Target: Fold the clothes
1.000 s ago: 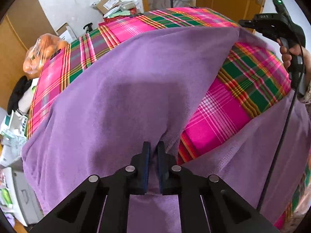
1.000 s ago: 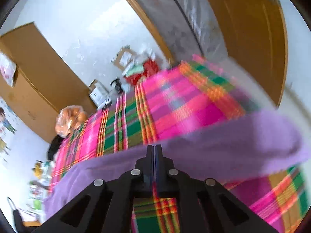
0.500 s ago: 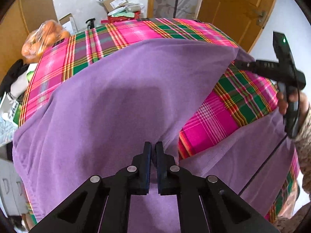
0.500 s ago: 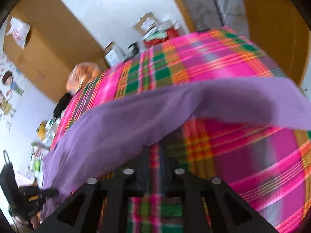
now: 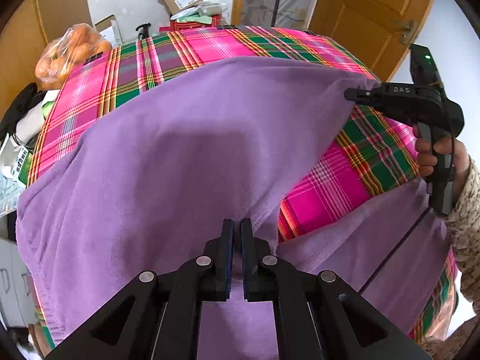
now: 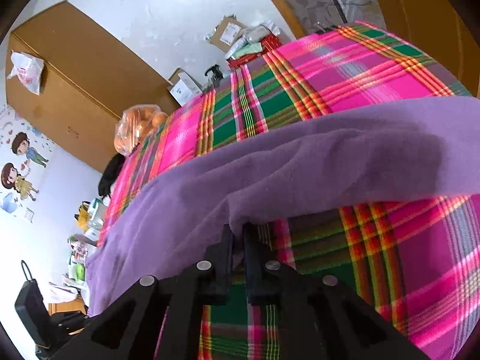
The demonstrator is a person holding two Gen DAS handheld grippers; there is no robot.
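A large purple fleece garment (image 5: 168,156) is spread over a table covered by a pink and green plaid cloth (image 5: 210,45). My left gripper (image 5: 237,225) is shut on the garment's hemmed edge near me. In the left wrist view the right gripper (image 5: 349,93), held by a hand (image 5: 432,156), pinches the garment's far right corner and holds it lifted above the plaid. In the right wrist view my right gripper (image 6: 237,231) is shut on a fold of the purple garment (image 6: 300,165), which drapes across the plaid cloth (image 6: 345,69). A lower purple layer (image 5: 375,240) lies under the raised flap.
A bag of oranges (image 5: 69,54) sits at the table's far left corner. Cardboard boxes and packets (image 5: 186,3) are stacked against the back wall. A wooden door (image 5: 375,15) stands at the right, a wooden cabinet (image 6: 69,75) at the left. Clutter (image 5: 18,150) lies beside the table's left edge.
The right gripper has carried the garment's corner lower and toward me, so the raised flap now drapes further over the plaid. My left gripper keeps its hold in the same place.
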